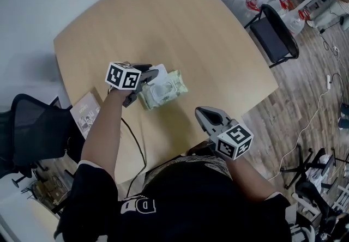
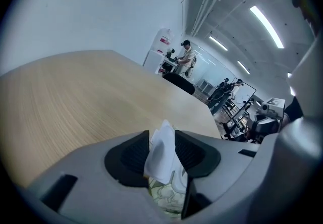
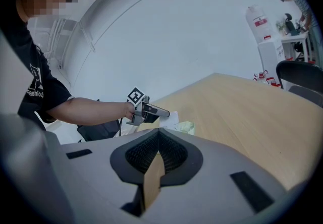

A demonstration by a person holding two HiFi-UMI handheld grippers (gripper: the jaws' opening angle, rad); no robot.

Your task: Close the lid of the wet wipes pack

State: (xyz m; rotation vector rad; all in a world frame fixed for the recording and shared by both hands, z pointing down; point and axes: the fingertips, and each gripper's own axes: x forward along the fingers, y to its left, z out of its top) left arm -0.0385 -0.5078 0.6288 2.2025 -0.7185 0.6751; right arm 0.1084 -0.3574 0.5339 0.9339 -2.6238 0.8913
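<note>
Look, left tongs (image 1: 147, 77) clamped on the raised white lid (image 2: 161, 150), wet wipes pack (image 1: 170, 87) lying in the middle of the desk (image 1: 163, 23), right tongs (image 1: 203, 114) clenched empty, hanging by the near edge.

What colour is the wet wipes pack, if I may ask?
The wet wipes pack is pale green; the head view shows it best.

A black chair (image 1: 275, 34) stands beside the wooden table (image 1: 163, 23).
</note>
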